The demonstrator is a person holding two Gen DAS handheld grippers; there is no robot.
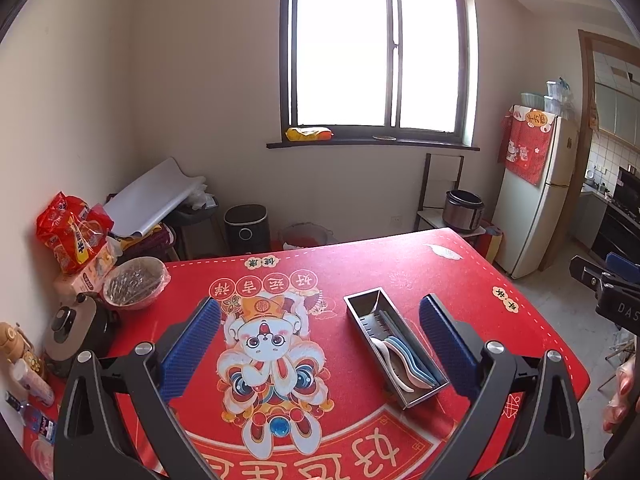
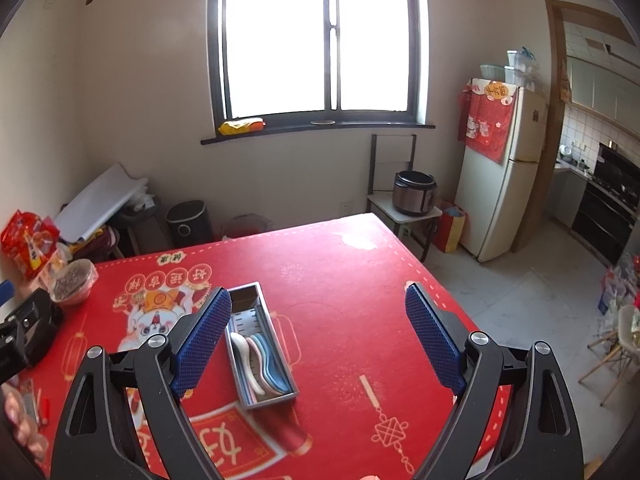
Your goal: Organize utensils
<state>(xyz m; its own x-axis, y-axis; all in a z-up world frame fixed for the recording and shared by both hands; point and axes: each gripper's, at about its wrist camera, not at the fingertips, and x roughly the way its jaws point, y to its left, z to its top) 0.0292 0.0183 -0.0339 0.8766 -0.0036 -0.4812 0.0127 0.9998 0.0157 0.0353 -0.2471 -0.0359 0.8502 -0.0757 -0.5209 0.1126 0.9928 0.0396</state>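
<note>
A long steel utensil tray (image 1: 362, 314) (image 2: 276, 334) lies on the red printed tablecloth (image 1: 360, 264) (image 2: 340, 280). Inside it, several white, pink and blue spoons (image 1: 404, 360) (image 2: 260, 364) are stacked at the near end. My left gripper (image 1: 320, 344) is open and empty, held above the table with the tray near its right finger. My right gripper (image 2: 320, 340) is open and empty, with the tray just right of its left finger. The right gripper's body shows at the right edge of the left wrist view (image 1: 608, 292), and the left gripper's body at the left edge of the right wrist view (image 2: 24, 328).
At the table's left edge stand a bowl covered with plastic wrap (image 1: 134, 282) (image 2: 74, 282), a pot with a lid (image 1: 76, 332), red snack bags (image 1: 72, 232) (image 2: 30, 242) and small bottles (image 1: 32, 376). A fridge (image 2: 500, 168) and a rice cooker (image 2: 414, 192) stand beyond the table.
</note>
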